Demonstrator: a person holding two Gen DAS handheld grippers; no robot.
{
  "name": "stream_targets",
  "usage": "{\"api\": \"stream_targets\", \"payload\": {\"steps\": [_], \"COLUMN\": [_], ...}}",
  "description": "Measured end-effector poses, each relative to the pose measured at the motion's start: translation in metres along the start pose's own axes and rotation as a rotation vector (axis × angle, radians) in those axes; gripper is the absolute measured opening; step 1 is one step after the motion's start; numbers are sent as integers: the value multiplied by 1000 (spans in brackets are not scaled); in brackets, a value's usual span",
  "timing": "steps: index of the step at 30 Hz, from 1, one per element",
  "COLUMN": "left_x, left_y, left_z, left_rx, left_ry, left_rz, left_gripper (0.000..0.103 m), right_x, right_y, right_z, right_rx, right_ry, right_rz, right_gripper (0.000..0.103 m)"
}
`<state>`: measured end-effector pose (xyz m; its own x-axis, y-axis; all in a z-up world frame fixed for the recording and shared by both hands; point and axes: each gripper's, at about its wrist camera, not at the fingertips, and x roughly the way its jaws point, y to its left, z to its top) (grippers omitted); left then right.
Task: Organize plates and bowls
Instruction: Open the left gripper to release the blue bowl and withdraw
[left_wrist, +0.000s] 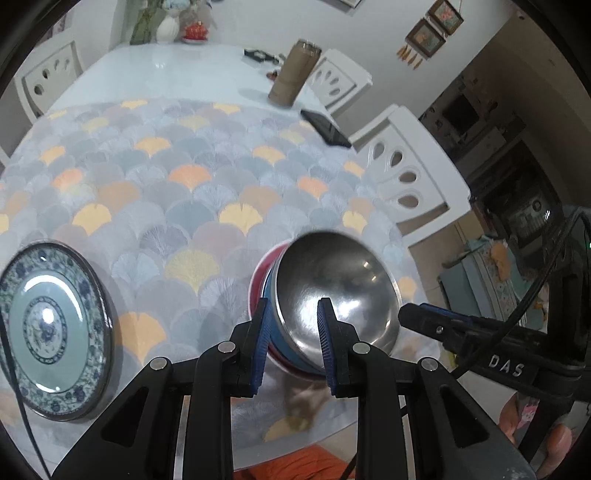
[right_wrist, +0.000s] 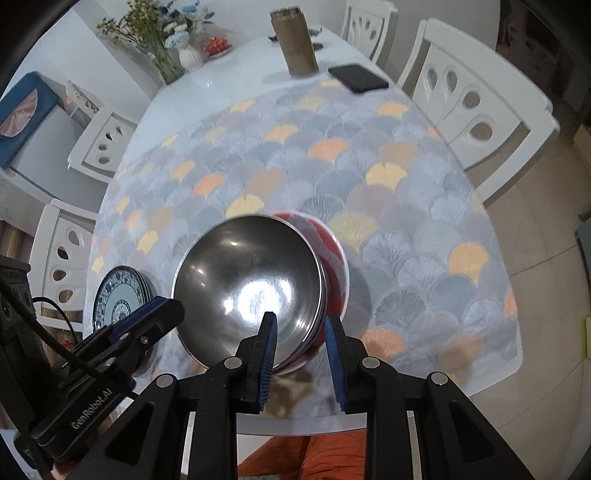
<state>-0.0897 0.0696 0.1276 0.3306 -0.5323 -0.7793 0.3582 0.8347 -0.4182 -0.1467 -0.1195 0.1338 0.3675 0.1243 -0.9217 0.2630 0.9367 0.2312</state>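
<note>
A stack of nested bowls, a steel bowl (left_wrist: 332, 288) on top, a blue one (left_wrist: 275, 328) and a red one (left_wrist: 258, 280) beneath, is lifted and tilted above the table. My left gripper (left_wrist: 293, 347) is shut on the stack's near left rim. My right gripper (right_wrist: 301, 358) is shut on its right rim, one finger inside the steel bowl (right_wrist: 251, 288), one outside the red bowl (right_wrist: 332, 254). A stack of blue-and-white patterned plates (left_wrist: 48, 328) lies on the table at the left; it also shows in the right wrist view (right_wrist: 118, 299).
The table (left_wrist: 184, 184) carries a fan-patterned cloth. At the far end stand a tan tumbler (left_wrist: 291, 74), a black phone (left_wrist: 325, 127) and a white vase (left_wrist: 166, 27). White chairs (left_wrist: 402, 170) line both sides. Orange fabric (right_wrist: 314, 458) shows below the table's near edge.
</note>
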Motion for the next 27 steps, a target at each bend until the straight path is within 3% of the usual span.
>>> {"api": "stream_targets", "payload": {"steps": [3,5,7,20,27], "left_x": [-18,-29,-37,-73,-78], "left_y": [-8,-13,-16,-22,-16], "left_z": [6,9,11,13,13], "left_rx": [15,31,36,64,32], "left_ry": [-51,-83,-107,-207,-214], "left_rz": [8,18,29,83,92], "left_gripper": [22,22,23,23,33], "right_x": [-13,-22,-30,-52,-59], "right_y": [7,13,17,39,50], "right_z": [0,-1,-2,-7,-9], "right_rx": [-28,-51,-69,-138,-161], "right_ry": [-46,-85,-120,-204,-224], "right_rz": [-21,-43,-55,-96,-104], "right_gripper": [30,43,48,52,53]}}
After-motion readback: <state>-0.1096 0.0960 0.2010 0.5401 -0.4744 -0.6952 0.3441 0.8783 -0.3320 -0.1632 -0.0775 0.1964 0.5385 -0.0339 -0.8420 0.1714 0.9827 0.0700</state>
